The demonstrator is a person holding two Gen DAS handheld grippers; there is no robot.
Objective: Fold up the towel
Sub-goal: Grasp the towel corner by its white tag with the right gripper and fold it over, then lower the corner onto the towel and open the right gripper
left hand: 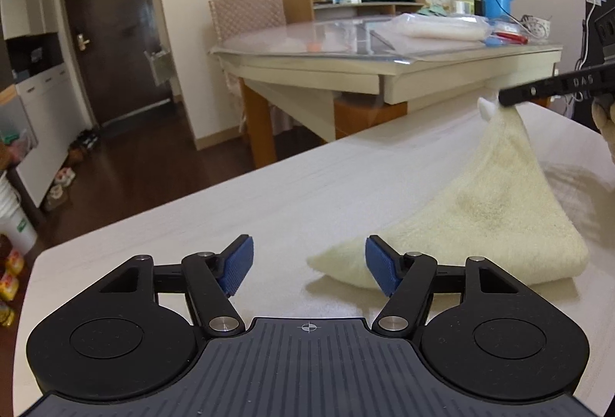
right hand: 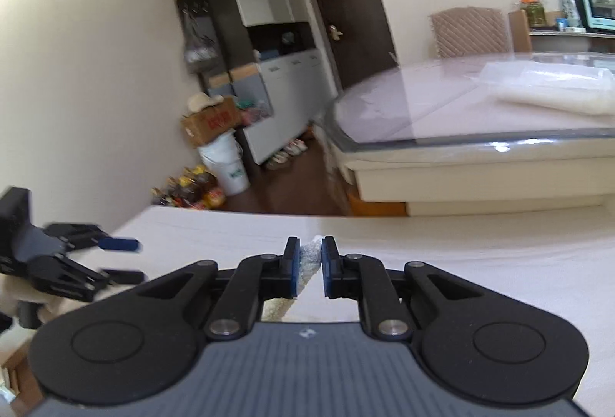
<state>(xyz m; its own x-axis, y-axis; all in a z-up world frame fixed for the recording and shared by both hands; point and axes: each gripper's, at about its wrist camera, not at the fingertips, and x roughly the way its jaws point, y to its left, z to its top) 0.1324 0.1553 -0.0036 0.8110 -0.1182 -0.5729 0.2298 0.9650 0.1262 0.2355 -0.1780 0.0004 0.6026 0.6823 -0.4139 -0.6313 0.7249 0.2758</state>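
Left wrist view: the right gripper (left hand: 503, 100) pinches the cream terry towel (left hand: 480, 217) corner up for folding, while the left gripper (left hand: 309, 265) waits wide and empty

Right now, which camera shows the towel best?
The left wrist view: the towel shows almost whole, one corner lifted off the white table. The right wrist view shows only a pinched bit between the right hand-held gripper pads.
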